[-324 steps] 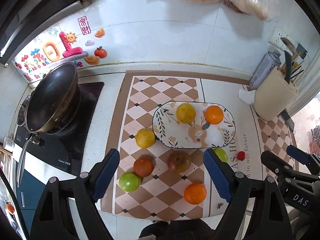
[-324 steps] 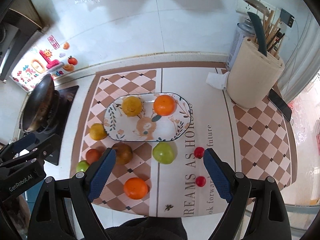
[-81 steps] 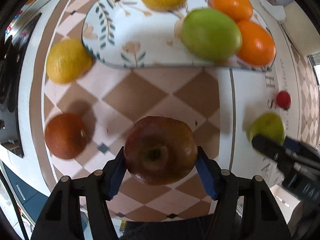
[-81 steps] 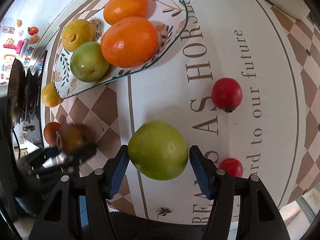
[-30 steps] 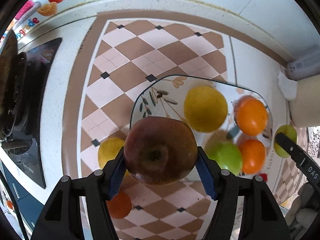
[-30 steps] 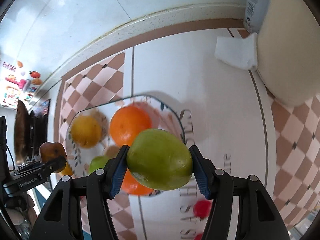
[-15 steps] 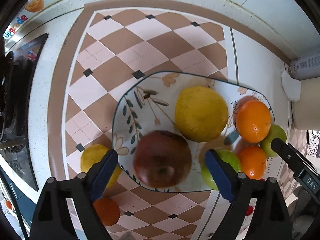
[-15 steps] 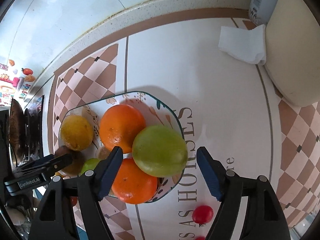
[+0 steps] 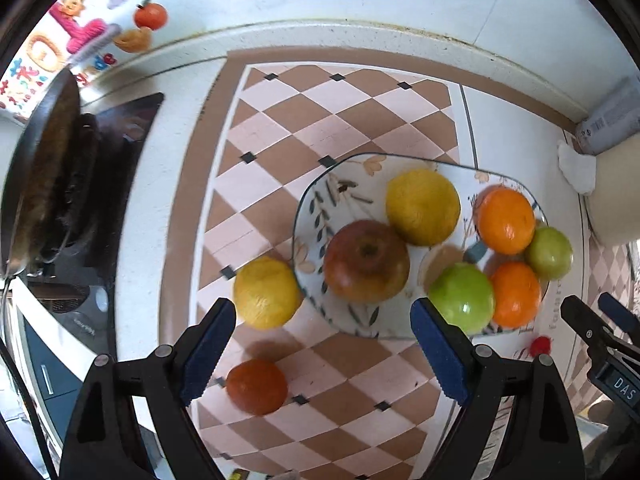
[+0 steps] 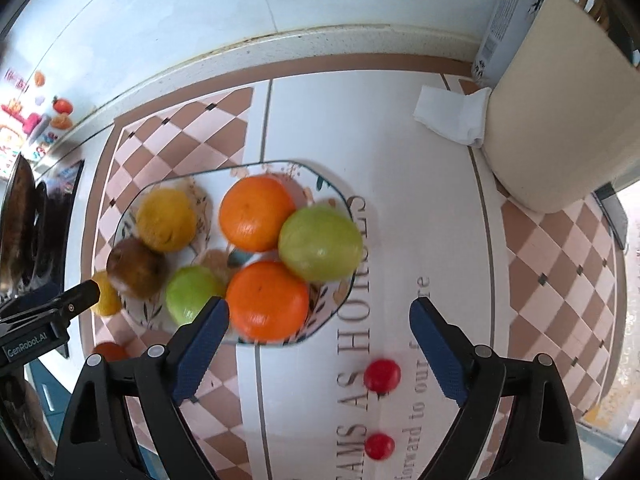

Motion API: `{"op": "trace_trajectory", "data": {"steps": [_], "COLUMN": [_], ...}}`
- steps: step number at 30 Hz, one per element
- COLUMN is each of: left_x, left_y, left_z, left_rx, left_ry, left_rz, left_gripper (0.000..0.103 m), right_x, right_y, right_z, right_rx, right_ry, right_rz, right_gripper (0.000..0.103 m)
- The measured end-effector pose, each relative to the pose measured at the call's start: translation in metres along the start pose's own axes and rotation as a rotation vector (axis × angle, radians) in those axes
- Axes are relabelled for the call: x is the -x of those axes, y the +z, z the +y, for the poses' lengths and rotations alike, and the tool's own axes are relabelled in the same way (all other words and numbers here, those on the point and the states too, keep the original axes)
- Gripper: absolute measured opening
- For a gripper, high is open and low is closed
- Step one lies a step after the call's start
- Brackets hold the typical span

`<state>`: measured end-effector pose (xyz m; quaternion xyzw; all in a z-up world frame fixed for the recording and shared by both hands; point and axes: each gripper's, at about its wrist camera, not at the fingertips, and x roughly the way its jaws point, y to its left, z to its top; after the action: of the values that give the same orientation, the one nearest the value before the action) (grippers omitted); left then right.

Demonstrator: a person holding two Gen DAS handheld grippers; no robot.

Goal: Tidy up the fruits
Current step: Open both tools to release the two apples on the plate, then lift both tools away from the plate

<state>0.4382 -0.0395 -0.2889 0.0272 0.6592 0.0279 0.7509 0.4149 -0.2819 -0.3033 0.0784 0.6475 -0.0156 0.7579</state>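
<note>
Since both let go | left claw (image 9: 322,346) wide, empty | right claw (image 10: 320,344) just opened, empty | red apple (image 9: 366,261), green apple (image 10: 320,242) now on plate (image 9: 312,208)

Bright, even daylight; heavy fisheye warp, dark corners

Glare on white wall tiles (image 10: 168,36); soft shadows under fruit on plate (image 9: 320,216); motion blur smears green apple (image 10: 320,243) and lemon (image 10: 166,220); counter edge (image 9: 360,26) bows strongly toward the rims
</note>
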Motion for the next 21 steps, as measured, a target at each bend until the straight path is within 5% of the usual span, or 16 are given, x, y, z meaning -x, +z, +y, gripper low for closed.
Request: {"op": "trace_trajectory", "data": {"steps": [21], "left_x": [0.102], "left_y": [-0.084], "left_z": [-0.005], "left_rx": [-0.02], "left_ry": [-0.024], "left_rz": [-0.221], "left_gripper": [0.089], "right_x": [0.109], "right_y": [-0.082], "right_z": [0.012], "right_rx": [0.019], "right_ry": [0.002], "right_rz": [-0.157], "right_gripper": [0.094]}}
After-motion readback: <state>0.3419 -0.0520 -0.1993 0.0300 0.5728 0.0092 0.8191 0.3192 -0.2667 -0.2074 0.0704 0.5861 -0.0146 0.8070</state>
